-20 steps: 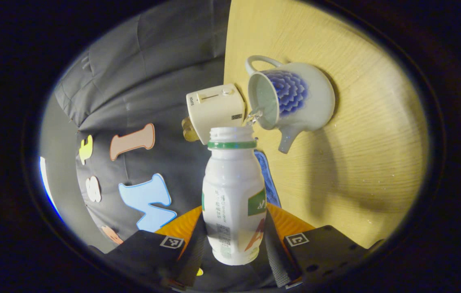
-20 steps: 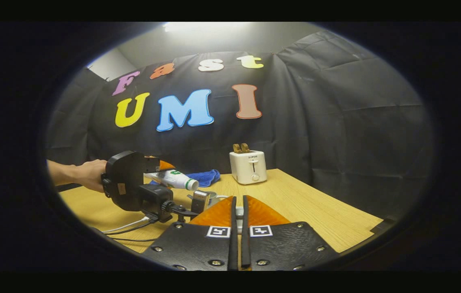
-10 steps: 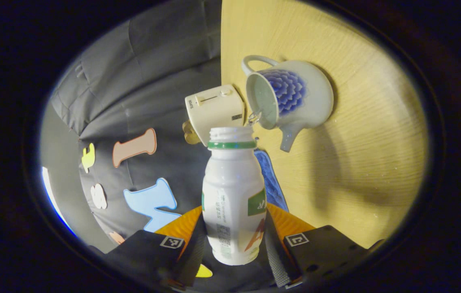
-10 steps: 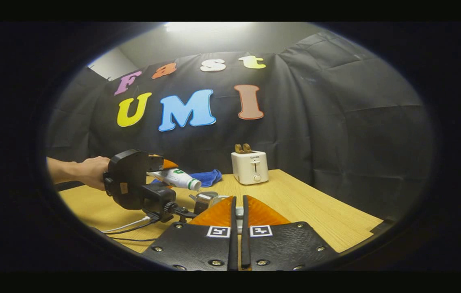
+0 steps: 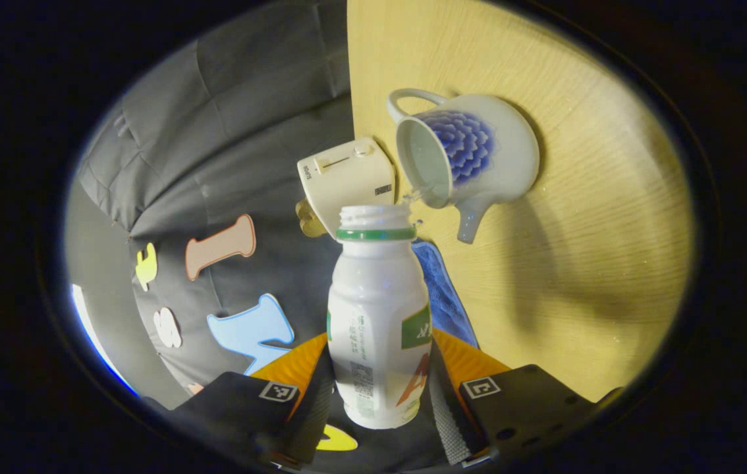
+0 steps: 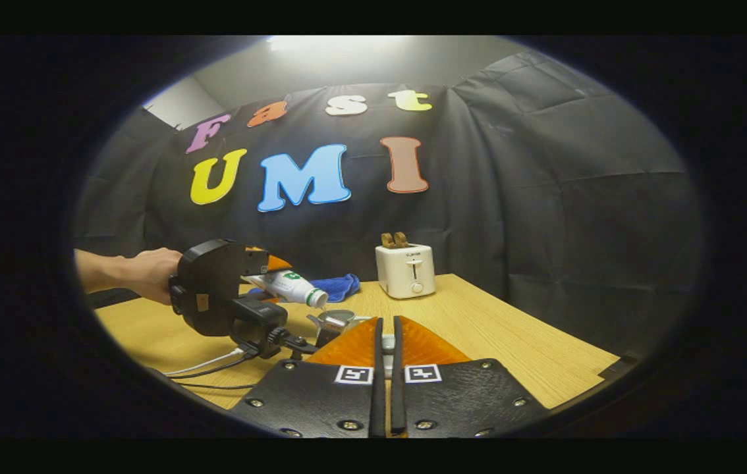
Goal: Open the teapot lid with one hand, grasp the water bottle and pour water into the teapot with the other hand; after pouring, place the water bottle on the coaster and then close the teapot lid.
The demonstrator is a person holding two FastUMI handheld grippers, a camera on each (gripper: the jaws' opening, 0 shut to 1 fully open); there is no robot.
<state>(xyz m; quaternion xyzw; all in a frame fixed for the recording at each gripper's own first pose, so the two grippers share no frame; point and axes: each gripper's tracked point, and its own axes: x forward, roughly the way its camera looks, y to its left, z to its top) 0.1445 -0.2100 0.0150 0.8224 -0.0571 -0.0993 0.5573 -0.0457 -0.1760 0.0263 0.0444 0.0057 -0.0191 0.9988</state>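
- bottle (image 5: 379, 309) between the jaws: smooth glossy plastic
- teapot (image 5: 475, 155) ahead: glazed, shiny ceramic
- table (image 5: 584, 217): matt wood grain
- cloth (image 5: 442, 296) behind bottle: soft, fuzzy
- toaster (image 5: 347, 178): smooth plastic

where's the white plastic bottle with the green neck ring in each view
Left gripper view: the white plastic bottle with the green neck ring stands centre-bottom between the left gripper fingers, mouth toward the white teapot with blue flower.
Right gripper view: the bottle is at middle left, tilted mouth-down.
Shared landmark: the cream toaster on the wooden table.
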